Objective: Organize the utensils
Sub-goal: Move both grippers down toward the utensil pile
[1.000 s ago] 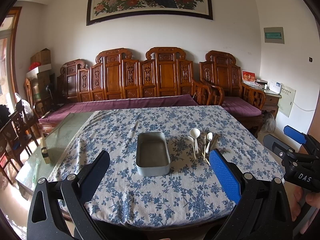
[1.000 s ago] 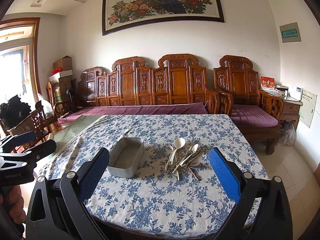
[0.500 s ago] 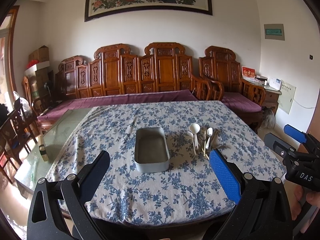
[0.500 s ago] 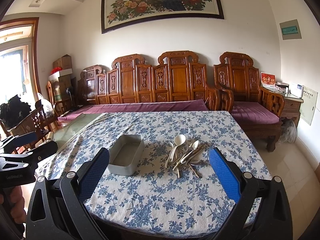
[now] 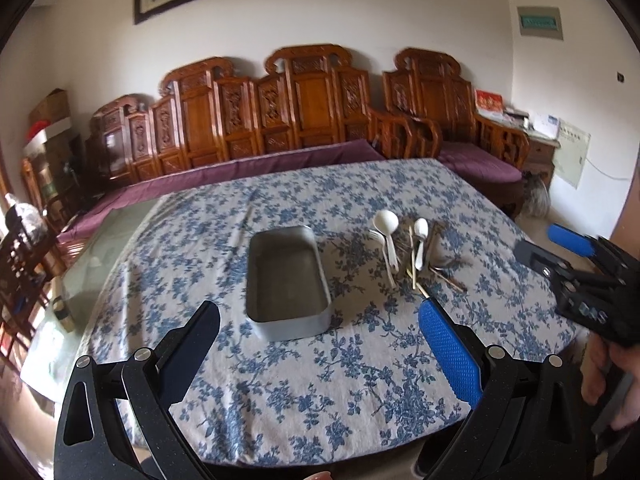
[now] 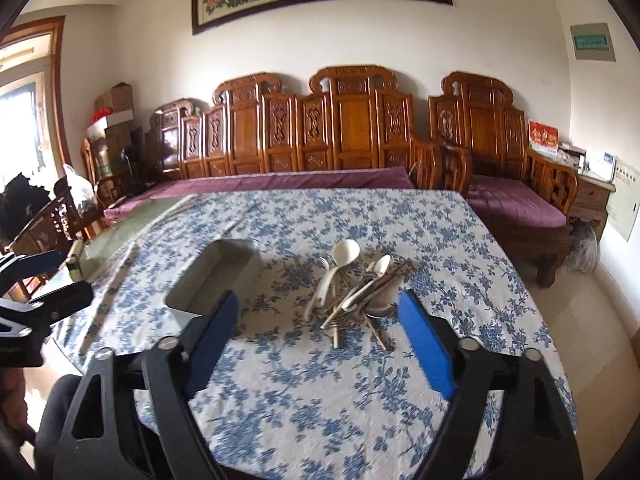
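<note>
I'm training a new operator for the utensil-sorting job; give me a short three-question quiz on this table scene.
1. True or false: the metal tin already holds a spoon.
2. Which lies nearer the utensil pile? A: left claw; B: right claw.
3. Fill in: the tablecloth has a blue ____ print.

Key: 1 false, the tin is empty, and the large white spoon lies in the pile beside it. 2 B; its jaws, just narrowing, have nothing between them. 3 floral.
</note>
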